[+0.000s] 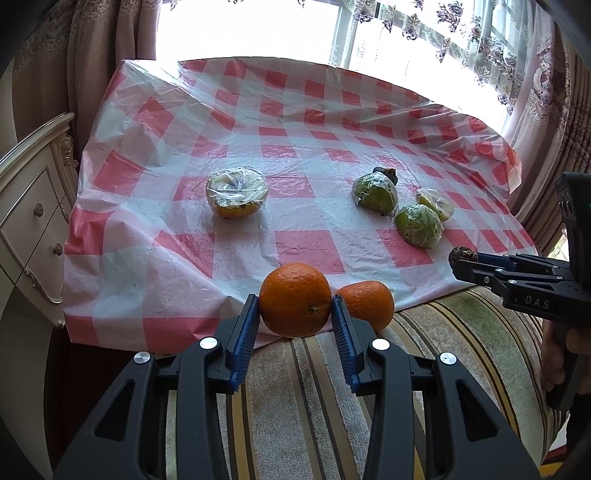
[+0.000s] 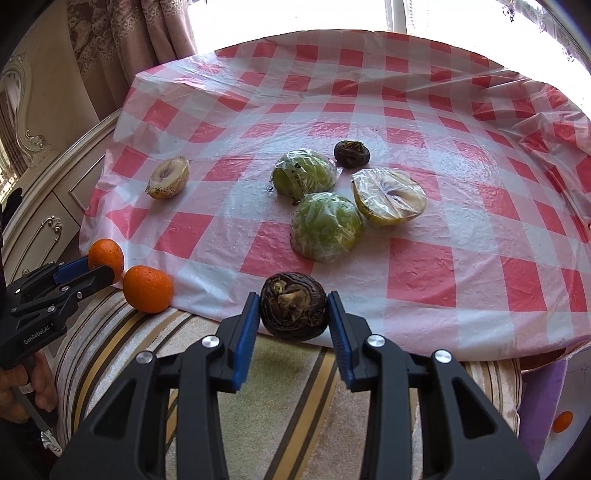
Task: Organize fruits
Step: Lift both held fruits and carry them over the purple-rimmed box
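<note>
A home, by the look: heavy embroidered beige curtains (image 1: pixel 110 55) beside a bright window (image 1: pixel 258 29), carved cream-white drawer cabinet (image 1: pixel 33 206), striped brown-and-cream upholstered cushion (image 1: pixel 303 387), red-and-white checked plastic tablecloth (image 1: pixel 295 147).

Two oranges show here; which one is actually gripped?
The larger orange, clamped between the left gripper blue pads. The smaller orange lies free just to its right, at the checked cloth's near edge.
</note>
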Available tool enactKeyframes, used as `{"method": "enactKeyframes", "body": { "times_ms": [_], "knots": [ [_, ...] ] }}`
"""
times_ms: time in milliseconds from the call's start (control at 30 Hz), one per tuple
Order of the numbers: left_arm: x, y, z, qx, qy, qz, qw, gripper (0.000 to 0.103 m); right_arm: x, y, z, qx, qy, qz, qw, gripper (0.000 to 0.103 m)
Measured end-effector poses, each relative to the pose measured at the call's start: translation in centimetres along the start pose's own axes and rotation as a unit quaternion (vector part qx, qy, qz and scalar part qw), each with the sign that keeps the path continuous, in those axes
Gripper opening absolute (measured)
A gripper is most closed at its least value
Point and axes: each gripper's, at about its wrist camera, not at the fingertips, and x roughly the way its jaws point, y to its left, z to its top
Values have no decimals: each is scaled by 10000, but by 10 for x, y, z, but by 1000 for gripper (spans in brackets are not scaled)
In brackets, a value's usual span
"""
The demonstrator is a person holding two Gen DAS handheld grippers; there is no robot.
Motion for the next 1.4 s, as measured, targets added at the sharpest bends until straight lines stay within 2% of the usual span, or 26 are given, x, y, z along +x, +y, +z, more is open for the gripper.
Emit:
{"method": "enactKeyframes", "body": {
  "times_ms": [833, 1400],
  "knots": [
    [-6, -40, 16, 411, -171, -153, 9989, 38, -44, -42, -22, 310, -311, -252, 9987, 38],
    [0, -79, 20, 782, -98, -376, 9962, 38, -75, -83, -41, 685, -478, -500, 9953, 38]
  ]
}}
